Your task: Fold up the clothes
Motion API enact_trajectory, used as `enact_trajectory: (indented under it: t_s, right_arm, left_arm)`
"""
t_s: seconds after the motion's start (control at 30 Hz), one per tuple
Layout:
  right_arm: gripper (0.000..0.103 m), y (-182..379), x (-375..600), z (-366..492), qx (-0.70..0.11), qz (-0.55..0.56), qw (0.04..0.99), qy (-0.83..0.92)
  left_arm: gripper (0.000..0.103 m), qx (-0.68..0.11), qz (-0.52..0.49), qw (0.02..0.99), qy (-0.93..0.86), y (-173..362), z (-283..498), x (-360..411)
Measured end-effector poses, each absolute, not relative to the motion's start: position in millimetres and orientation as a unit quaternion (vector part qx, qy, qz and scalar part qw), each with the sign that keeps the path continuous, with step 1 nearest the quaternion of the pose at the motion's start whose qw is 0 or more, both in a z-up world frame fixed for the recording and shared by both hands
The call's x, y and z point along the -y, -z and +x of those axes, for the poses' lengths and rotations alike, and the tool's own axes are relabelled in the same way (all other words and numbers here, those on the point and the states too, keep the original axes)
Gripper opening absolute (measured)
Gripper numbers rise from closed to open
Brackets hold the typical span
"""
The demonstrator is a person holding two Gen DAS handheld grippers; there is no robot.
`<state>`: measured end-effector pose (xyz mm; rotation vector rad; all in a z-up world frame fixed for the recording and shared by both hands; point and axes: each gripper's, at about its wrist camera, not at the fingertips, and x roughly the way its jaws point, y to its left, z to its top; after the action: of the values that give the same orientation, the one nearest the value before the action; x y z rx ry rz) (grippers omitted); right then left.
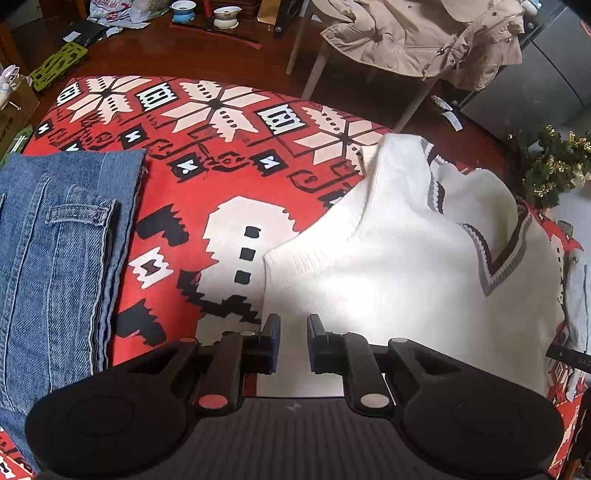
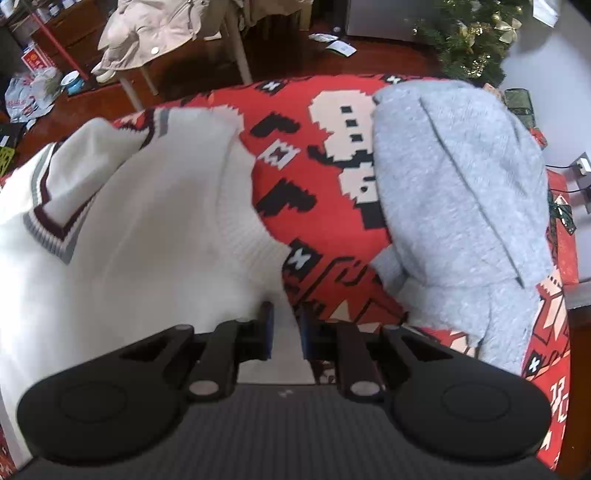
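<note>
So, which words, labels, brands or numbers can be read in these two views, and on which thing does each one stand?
No text can be read for certain.
Plastic bag on the floor: red print, too blurred to read.
Red box: white marks, too small to read.
Paper tags on the floor: too small to read.
White knit vest, jeans, grey garment: no lettering visible.

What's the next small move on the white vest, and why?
Probably close both grippers on the near hem of the white vest. The left gripper and right gripper are open with that hem between their fingers, and the vest lies unfolded on the red blanket.
</note>
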<state>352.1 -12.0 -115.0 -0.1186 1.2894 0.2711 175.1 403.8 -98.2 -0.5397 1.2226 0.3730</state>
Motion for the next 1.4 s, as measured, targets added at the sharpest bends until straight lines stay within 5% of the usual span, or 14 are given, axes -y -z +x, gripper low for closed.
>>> enact_trajectory:
  t_s: [0.2, 0.57, 0.87, 0.93, 1.03, 1.1, 1.17, 1.23, 1.4]
  right_arm:
    - [0.019, 118.7, 5.1, 360.8, -0.587, -0.069, 0.795, -0.138]
    - [0.001, 115.9, 13.2, 373.7, -0.585, -0.092, 0.799, -0.108]
    - [0.002, 105.9, 28.4, 380.7, -0.569, -0.074, 0.817, -0.059]
    - [0.006, 95.7, 37.3, 377.5, -0.563, -0.047, 0.823, -0.053]
    - [0.016, 73.4, 45.7, 368.6, -0.549, -0.009, 0.833, -0.071]
    - [0.037, 59.0, 47.4, 360.8, -0.544, 0.007, 0.834, -0.087]
    - [0.043, 51.4, 51.3, 353.7, -0.547, 0.029, 0.831, -0.095]
    - [0.053, 48.9, 57.6, 346.3, -0.56, 0.042, 0.822, -0.091]
    - [0.054, 68.5, 70.8, 325.1, -0.602, 0.027, 0.794, -0.072]
  left_arm:
    - [0.015, -0.562, -0.252, 0.767, -0.181, 97.5, 174.2, -402.7]
    - [0.016, -0.555, -0.256, 0.763, -0.21, 92.7, 158.9, -410.9]
    - [0.017, -0.577, -0.245, 0.761, -0.169, 95.5, 149.9, -417.8]
    - [0.02, -0.578, -0.253, 0.76, -0.157, 94.8, 148.7, -416.4]
    - [0.037, -0.568, -0.263, 0.767, -0.144, 88.7, 147.1, -413.9]
    - [0.043, -0.558, -0.256, 0.776, -0.144, 82.1, 147.0, -410.5]
    - [0.053, -0.555, -0.252, 0.779, -0.145, 79.1, 146.3, -409.2]
    - [0.056, -0.562, -0.265, 0.771, -0.143, 82.0, 144.3, -411.4]
    - [0.053, -0.597, -0.273, 0.737, -0.163, 97.4, 133.2, -411.7]
